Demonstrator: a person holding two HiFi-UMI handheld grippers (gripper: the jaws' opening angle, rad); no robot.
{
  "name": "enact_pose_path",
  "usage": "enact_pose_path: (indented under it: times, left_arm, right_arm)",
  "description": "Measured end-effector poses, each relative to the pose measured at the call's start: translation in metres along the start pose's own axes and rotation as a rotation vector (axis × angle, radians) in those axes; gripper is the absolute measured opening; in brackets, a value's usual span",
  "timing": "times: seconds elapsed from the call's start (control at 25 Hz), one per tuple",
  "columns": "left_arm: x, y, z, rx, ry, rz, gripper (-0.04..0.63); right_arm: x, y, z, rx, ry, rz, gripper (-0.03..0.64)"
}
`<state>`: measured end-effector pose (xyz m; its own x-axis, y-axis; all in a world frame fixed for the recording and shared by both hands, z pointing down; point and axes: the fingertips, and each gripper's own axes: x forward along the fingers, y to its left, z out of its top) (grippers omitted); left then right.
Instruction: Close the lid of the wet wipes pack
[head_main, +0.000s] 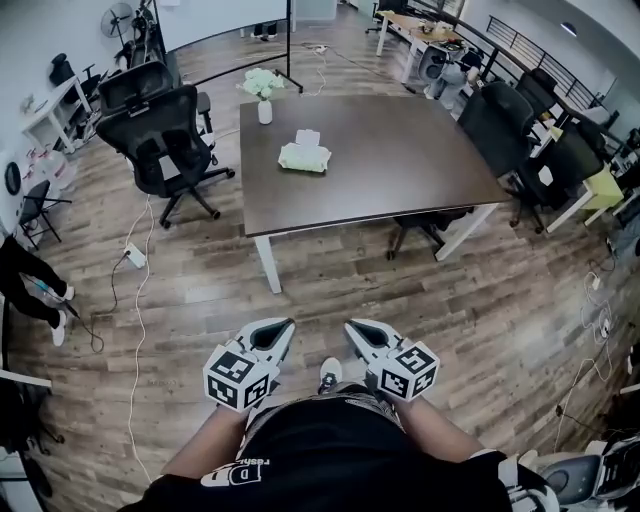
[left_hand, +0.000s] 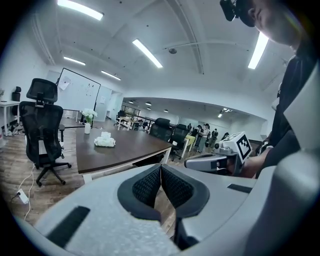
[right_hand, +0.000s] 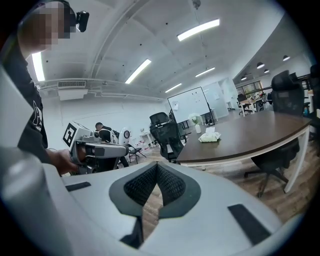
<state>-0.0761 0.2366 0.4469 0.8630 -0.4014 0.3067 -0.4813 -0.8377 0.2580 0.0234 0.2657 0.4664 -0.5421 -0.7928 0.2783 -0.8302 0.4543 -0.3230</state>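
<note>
None of the task is done yet, as far as these views show. One wet wipes pack (head_main: 304, 157) lies on the dark counter (head_main: 400, 170), toward its far left part. Its one lid (head_main: 308, 137) looks to be standing up as a white flap at the pack's far end, so I judge it still open. You stand on the wood floor well apart from the counter, with both tools held low in front of your waist.

Your left hand-held gripper (head_main: 281, 331) has its padded jaws pressed together at the tips with nothing between them. Your right hand-held gripper (head_main: 359, 332) is the same, closed and empty. What is left is everything: walk up, reach the pack, press the flap down until it seats.

By count: two hand-held grippers, one pack, one lid, one counter. One white vase of flowers (head_main: 263, 96) stands near the pack on the same counter. Two black office chairs (head_main: 165, 135) seem to stand beside its left edge. More chairs crowd the right side, too tangled to count.
</note>
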Motion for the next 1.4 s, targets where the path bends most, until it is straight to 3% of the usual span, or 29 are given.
enact_pose_path:
  times: [0.64, 1.16, 1.4]
  left_arm:
    - [0.114, 0.034, 0.038, -0.003, 0.023, 0.051, 0.02]
    - [0.134, 0.06, 0.037, -0.04, 0.042, 0.102, 0.02]
    - [0.153, 0.079, 0.047, -0.037, 0.03, 0.085, 0.02]
  right_arm:
    - [0.029, -0.118, 0.045, -0.003, 0.002, 0.056, 0.006]
    - [0.053, -0.144, 0.041, 0.014, 0.054, 0.102, 0.006]
    - [0.071, -0.163, 0.048, 0.014, 0.055, 0.086, 0.005]
